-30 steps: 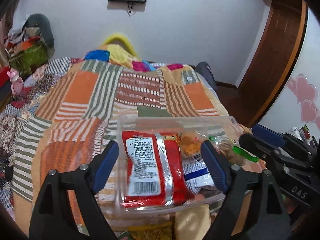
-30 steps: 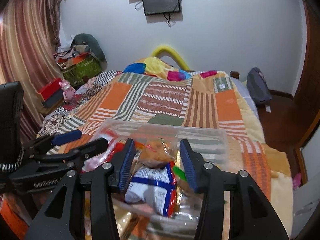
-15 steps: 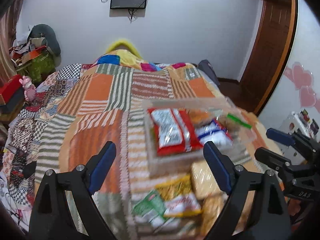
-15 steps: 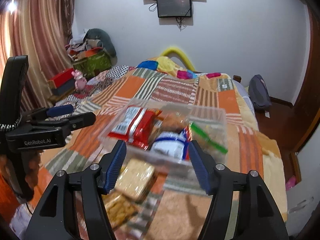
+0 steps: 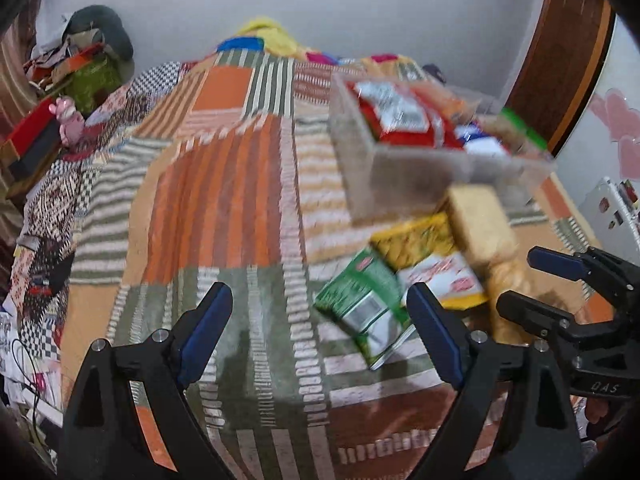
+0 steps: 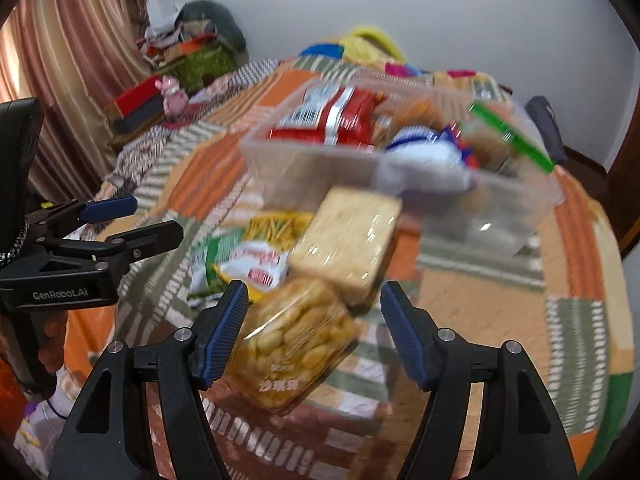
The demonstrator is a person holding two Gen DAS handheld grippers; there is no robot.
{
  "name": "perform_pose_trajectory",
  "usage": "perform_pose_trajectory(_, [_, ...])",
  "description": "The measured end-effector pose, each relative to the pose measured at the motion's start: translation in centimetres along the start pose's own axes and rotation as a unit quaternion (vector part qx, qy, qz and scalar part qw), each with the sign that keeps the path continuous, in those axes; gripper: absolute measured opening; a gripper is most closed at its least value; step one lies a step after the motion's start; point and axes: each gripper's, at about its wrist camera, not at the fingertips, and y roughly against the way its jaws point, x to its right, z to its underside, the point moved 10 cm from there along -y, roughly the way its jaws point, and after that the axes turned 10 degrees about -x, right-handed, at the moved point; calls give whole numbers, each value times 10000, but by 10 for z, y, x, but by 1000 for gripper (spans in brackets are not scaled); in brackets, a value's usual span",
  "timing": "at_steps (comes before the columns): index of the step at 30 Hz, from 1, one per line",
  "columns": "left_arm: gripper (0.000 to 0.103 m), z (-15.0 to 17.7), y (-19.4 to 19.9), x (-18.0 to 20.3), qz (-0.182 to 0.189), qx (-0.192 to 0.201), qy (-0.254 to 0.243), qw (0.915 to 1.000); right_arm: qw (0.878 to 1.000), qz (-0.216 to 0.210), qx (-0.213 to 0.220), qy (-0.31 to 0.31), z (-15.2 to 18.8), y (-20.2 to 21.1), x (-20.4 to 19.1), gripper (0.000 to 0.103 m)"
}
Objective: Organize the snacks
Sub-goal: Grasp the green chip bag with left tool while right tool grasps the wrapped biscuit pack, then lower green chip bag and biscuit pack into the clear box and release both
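A clear plastic bin (image 5: 404,172) (image 6: 320,168) sits on the patchwork bedspread and holds a red packet (image 5: 400,120) (image 6: 332,116), a blue-white bag (image 6: 428,156) and other snacks. In front of it lie a cracker pack (image 5: 480,224) (image 6: 348,236), a yellow-red bag (image 5: 432,264) (image 6: 256,264), a green bag (image 5: 364,304) and a clear pack of golden puffs (image 6: 296,340). My left gripper (image 5: 320,332) is open and empty, left of the green bag. My right gripper (image 6: 312,328) is open, its jaws either side of the puff pack, not touching it.
The bedspread (image 5: 224,216) stretches free to the left. Clutter, a red box (image 5: 32,136) and a pink toy (image 5: 70,120) lie at the far left. A curtain (image 6: 68,64) hangs left; a wooden door (image 5: 560,60) stands right.
Both grippers pulled back from the bin and lowered. The loose snacks in front of the bin came into view; the right gripper now frames the puff pack.
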Motion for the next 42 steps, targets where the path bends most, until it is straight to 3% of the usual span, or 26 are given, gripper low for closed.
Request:
perform_pose_trajectory(8, [90, 3, -29, 6, 277, -109, 204, 9993, 9994, -201, -218, -163, 19, -5, 6, 67])
perform_pose_trajectory(15, [90, 2, -47, 8, 224, -200, 323, 9990, 9995, 130, -275, -19, 38, -3, 13, 63])
perform_pose_trajectory(20, [89, 11, -43, -1, 308, -176, 442, 9984, 9997, 68, -242, -14, 40, 4, 21, 48])
perform_pose_trajectory(22, [86, 16, -41, -3, 410, -172, 524, 9976, 9998, 63, -203, -23, 40, 4, 23, 43])
perform_pose_trajectory(25, [73, 20, -40, -2, 616, -219, 604, 9960, 9999, 81, -122, -88, 44, 7, 25, 43])
perform_pose_trajectory(27, [57, 20, -37, 4, 733, -234, 544, 9956, 9998, 87, -71, -145, 46, 10, 28, 42])
perform_pose_trajectory(29, [48, 19, -36, 12, 750, -231, 397, 9961, 9998, 97, -30, -181, 46, 12, 30, 42])
perform_pose_trajectory(35, [38, 17, -33, 20, 633, -243, 279, 9973, 9993, 157, 116, -309, 41, 22, 38, 42])
perform_pose_trajectory(42, [36, 14, -11, 24, 499, -28, 101, 9987, 9982, 214, 408, -388, 30, 43, 46, 41])
